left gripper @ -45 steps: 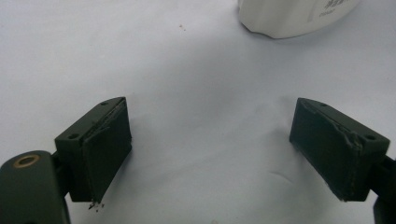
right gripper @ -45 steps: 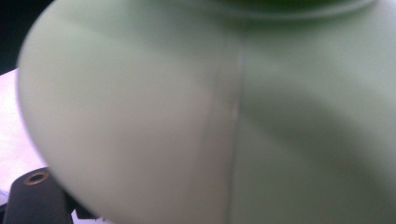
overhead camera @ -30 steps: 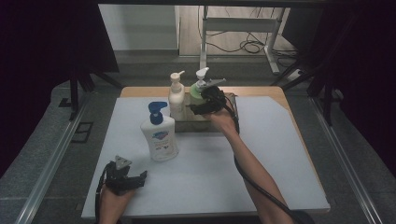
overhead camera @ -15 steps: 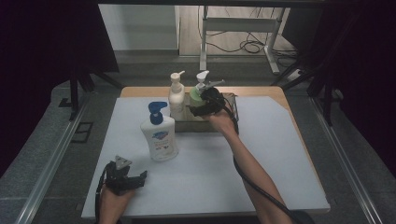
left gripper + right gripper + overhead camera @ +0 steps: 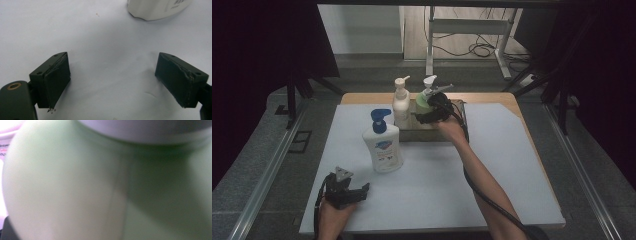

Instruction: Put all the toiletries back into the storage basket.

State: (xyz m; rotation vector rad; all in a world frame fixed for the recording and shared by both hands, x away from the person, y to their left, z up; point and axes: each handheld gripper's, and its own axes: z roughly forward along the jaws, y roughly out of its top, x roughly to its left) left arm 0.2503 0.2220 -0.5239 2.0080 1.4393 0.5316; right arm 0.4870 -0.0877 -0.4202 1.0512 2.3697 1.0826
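Right tool (image 5: 427, 111) sits up against the green pump bottle (image 5: 422, 103) at the far middle of the bench (image 5: 512, 165), its black body covering the bottle's right flank. Seen from the high view, its jaws seem to reach around the bottle, and in the right gripper view the pale green wall (image 5: 75, 190) looms so close and blurred that neither jaw can be made out; whether the pads actually press on the bottle I cannot tell. The green bottle stands upright in a shallow metal tray (image 5: 457, 131), long axis vertical, its white pump head (image 5: 430, 81) on top with the spout pointing to the right. Just to its left in the tray stands a cream pump bottle (image 5: 400, 104), also upright, spout aimed up and right. Nearer the person, outside the tray, a white soap bottle with a blue pump (image 5: 383, 145) stands on the white sheet, its spout pointing left. Left tool (image 5: 354, 192) rests low at the near left corner, jaws spread wide with bare sheet between them, the white soap bottle's base (image 5: 157, 8) just ahead.
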